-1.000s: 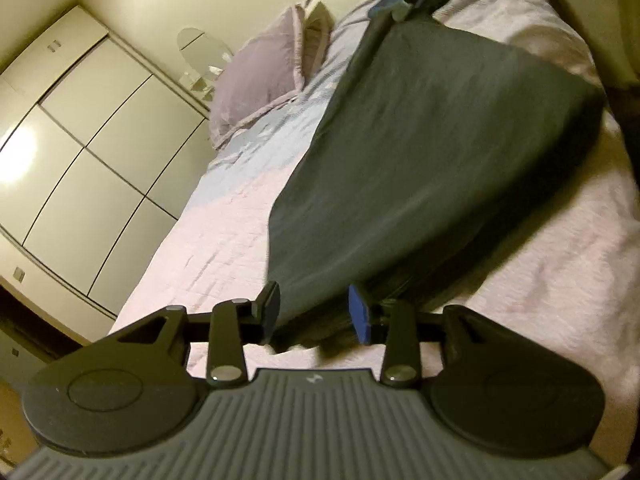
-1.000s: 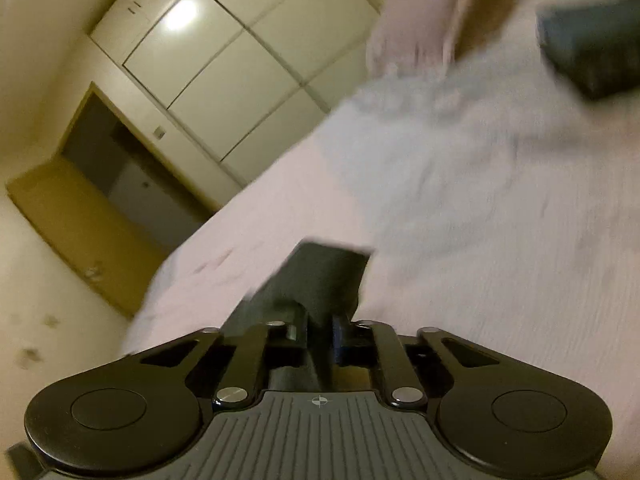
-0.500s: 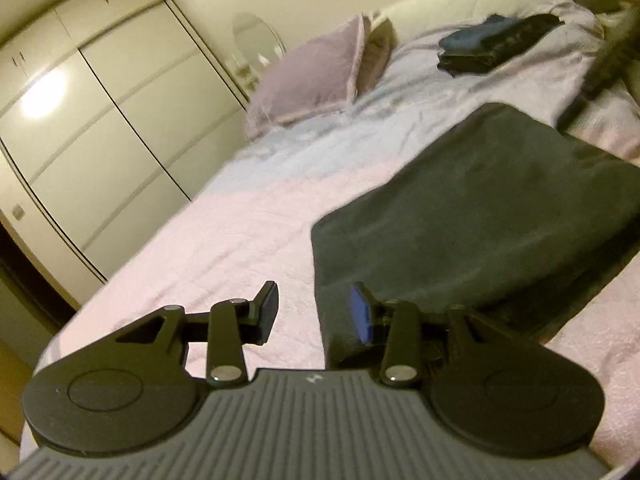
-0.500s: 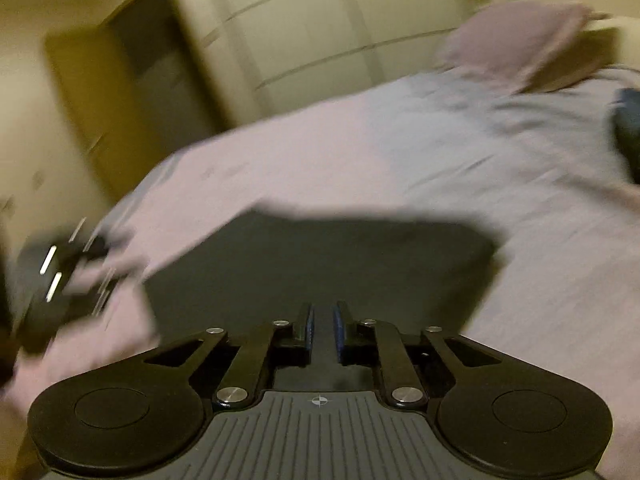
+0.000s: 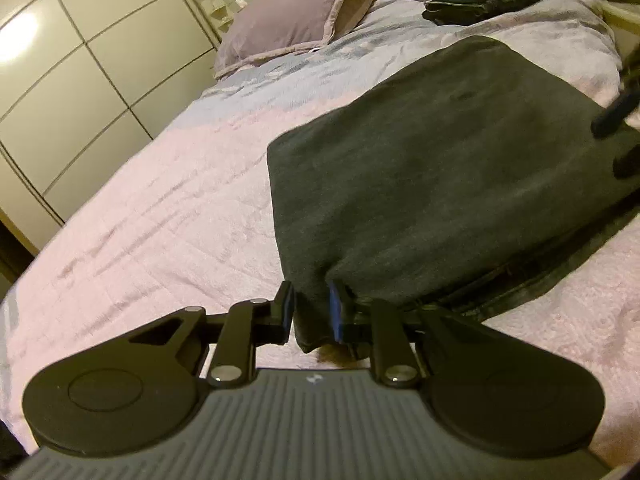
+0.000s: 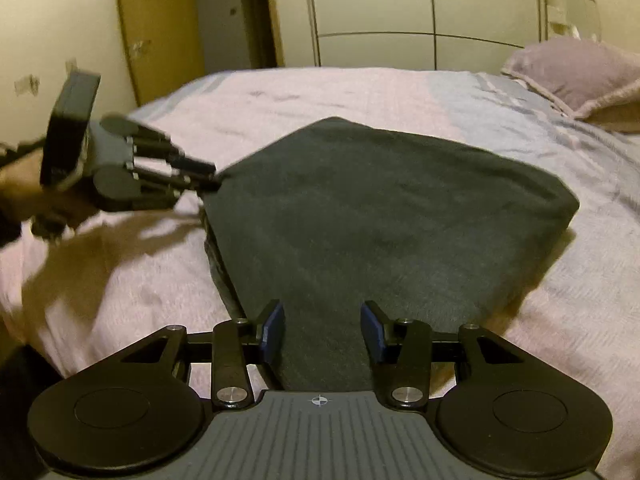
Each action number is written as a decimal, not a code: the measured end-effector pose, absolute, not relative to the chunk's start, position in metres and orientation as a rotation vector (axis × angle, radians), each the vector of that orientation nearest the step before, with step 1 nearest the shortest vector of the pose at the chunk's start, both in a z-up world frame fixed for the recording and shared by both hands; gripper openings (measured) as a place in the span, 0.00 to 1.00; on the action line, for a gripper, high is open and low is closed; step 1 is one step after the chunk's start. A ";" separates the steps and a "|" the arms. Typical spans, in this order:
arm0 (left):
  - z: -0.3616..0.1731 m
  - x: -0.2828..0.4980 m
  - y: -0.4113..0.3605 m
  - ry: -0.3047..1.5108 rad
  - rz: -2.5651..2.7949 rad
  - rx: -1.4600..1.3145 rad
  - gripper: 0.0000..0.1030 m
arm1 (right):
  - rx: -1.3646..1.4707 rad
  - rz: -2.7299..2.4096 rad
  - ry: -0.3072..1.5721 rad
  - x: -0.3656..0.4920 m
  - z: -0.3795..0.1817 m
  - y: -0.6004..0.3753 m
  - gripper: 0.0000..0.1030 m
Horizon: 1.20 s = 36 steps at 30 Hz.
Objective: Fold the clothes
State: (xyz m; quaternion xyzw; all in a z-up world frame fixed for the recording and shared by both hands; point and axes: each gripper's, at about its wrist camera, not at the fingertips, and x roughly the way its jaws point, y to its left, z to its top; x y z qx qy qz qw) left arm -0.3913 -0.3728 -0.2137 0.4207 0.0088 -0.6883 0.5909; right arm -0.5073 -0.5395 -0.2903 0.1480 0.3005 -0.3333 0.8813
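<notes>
On the bed (image 5: 160, 208), a dark grey garment (image 5: 440, 168) lies doubled over, a second layer edge showing beneath its near side. Left hand-held gripper (image 5: 310, 312): jaws closed onto the near corner of the garment, cloth pinched between the pads and bunched there. Right hand-held gripper (image 6: 322, 330): jaws apart, straddling the opposite end of the cloth without clamping; fabric runs between the pads and under the body. From the right wrist view the left hand-held gripper (image 6: 212, 178) shows at the far left corner, tips on the cloth. Handling judgement: soft knit, light, limp, no stiffness; it drapes and sags from any pinch point and will wrinkle if dragged over the quilted cover. Best holds look to be corners or the hem line, both layers taken together so the fold does not slip open. Edges: left side fairly straight, far corner rounded and puffed, lower layer peeking out on the near side, so the layers are not flush. Room: broad open cover to the left of the garment toward the wardrobe (image 5: 60, 80); pillow (image 5: 288, 28) and a stack of folded dark clothes (image 5: 480, 0) sit well apart at the head end.
</notes>
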 end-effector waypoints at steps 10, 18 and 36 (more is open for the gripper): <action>-0.205 -0.403 -0.340 -0.176 -1.536 1.087 0.53 | -0.163 -0.630 0.862 -0.471 -0.305 -0.481 0.45; -0.240 -0.432 -0.312 -0.500 -1.524 1.280 0.78 | -0.462 -0.640 1.014 -0.427 -0.346 -0.485 0.61; -0.270 -0.469 -0.355 -0.665 -1.613 1.351 0.53 | -0.416 -0.669 0.955 -0.477 -0.303 -0.493 0.24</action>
